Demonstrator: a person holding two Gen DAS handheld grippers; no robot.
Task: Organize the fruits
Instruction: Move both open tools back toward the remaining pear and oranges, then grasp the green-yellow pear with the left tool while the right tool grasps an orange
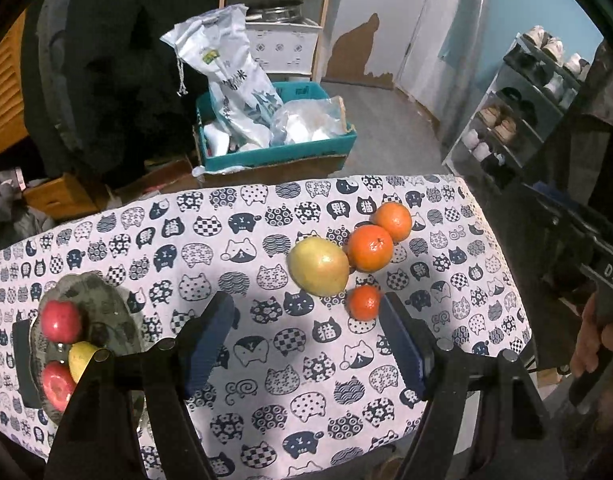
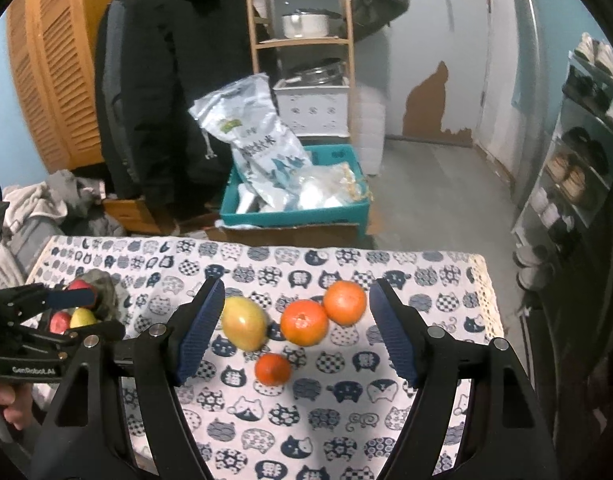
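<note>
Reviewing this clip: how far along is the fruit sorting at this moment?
Partly done. The plate at the table's left already holds two red apples and a small yellow fruit. Nothing is in hand: the left gripper and the right gripper are both open and empty. Left on the tablecloth: a large yellow-green fruit, two large oranges and one small orange.

3 oranges [image 2: 304, 322] and a yellow-green mango [image 2: 244, 322] cluster on cloth; the plate [image 1: 90, 292] holds 3 fruits.
</note>
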